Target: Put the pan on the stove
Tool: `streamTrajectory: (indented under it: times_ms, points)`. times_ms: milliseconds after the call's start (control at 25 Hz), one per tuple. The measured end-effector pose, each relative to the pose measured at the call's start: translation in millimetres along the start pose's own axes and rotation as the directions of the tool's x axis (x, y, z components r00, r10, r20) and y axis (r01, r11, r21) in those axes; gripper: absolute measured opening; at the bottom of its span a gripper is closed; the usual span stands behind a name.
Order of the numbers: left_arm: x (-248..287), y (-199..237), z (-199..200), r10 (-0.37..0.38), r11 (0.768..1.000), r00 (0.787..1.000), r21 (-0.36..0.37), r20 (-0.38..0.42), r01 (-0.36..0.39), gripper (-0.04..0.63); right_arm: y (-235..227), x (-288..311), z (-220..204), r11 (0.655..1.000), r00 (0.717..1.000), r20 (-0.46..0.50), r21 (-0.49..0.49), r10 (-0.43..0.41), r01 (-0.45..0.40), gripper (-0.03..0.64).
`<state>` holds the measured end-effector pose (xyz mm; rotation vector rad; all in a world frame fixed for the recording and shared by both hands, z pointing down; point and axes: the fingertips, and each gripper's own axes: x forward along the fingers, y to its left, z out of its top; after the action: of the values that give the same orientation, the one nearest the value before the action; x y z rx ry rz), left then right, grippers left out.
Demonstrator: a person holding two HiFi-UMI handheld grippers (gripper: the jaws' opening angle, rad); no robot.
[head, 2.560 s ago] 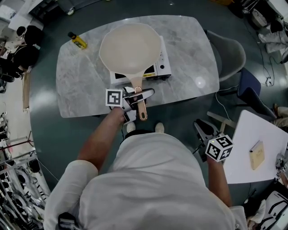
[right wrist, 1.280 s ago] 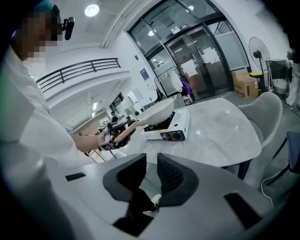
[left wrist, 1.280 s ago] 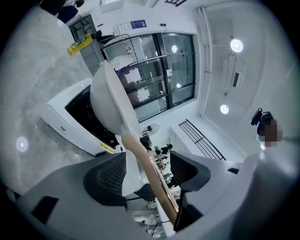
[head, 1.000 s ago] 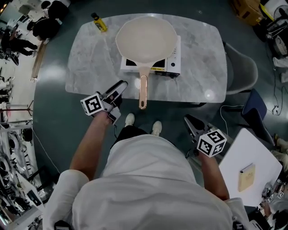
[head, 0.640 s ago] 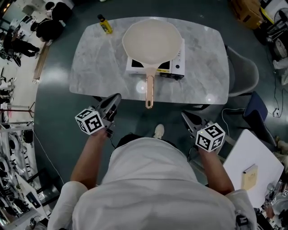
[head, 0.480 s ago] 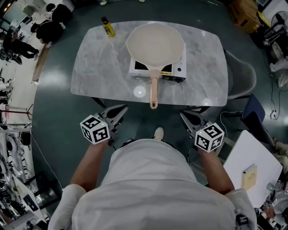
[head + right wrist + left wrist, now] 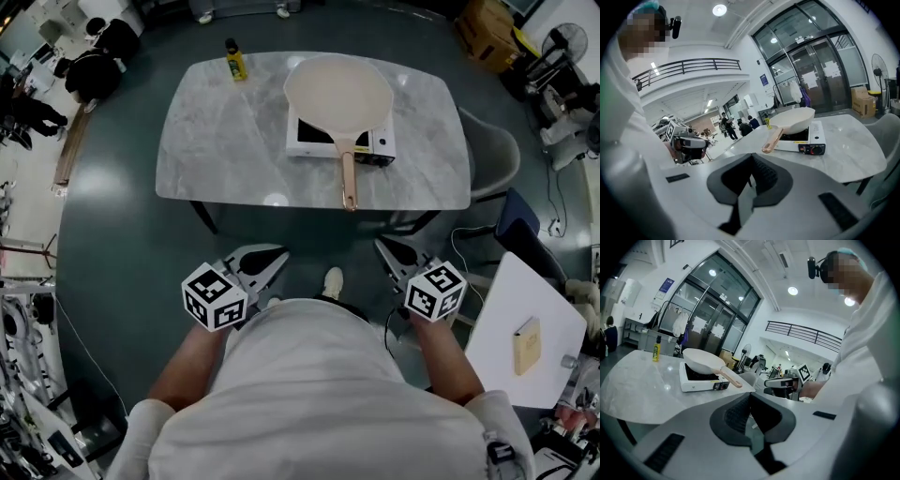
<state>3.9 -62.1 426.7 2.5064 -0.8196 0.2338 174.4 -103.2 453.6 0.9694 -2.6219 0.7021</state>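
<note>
1. One pan [image 7: 337, 92] sits on the stove [image 7: 309, 141], on the right-of-centre part of the bench [image 7: 216, 141]. The bowl covers most of the stove top.
2. Pan long axis runs far edge to near edge. The handle [image 7: 348, 178] points at the person, overhangs the stove front, and its tip ends just short of the near bench edge.
3. Left gripper [image 7: 272, 258]: jaws together, nothing between them. It is held off the bench near the person's torso, well apart from the pan.
4. Right gripper [image 7: 386, 251]: jaws together, nothing between them. It is also near the torso and clear of the bench.
5. Yellow bottle [image 7: 233, 61] stands upright at the far-left part of the bench, apart from the stove.
6. Grey chair [image 7: 492, 150] is at the right end of the bench.
7. White side table [image 7: 553, 375] is at the person's right with a small tan box [image 7: 528, 345] on it.
8. Only floor and a shoe [image 7: 332, 281] lie between the grippers and the bench.
</note>
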Motion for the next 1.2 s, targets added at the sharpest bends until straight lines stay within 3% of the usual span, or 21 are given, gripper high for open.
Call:
streamTrajectory:
  times_ms: [200, 480, 720, 1200]
  points:
    - [-43, -7, -11, -0.038, 0.996, 0.998, -0.076, 0.046, 0.041, 0.018, 56, -2, -18, 1.000, 1.000, 0.007, 0.000, -0.008, 0.008, 0.006]
    - [-79, -13, -40, -0.073, 0.997, 0.997, 0.026, -0.027, 0.073, 0.018, 109, -6, -43, 0.999, 0.999, 0.002, 0.006, -0.041, 0.041, 0.006]
    - [-94, -13, -52, -0.089, 0.996, 0.996, -0.003, -0.024, 0.089, 0.018, 132, -6, -50, 0.998, 0.998, -0.004, -0.011, -0.057, 0.057, 0.006]
    - [-111, -14, -61, -0.095, 0.995, 0.995, 0.008, -0.020, 0.095, 0.018, 156, 3, -54, 0.998, 0.999, -0.016, -0.034, -0.050, 0.049, 0.006]
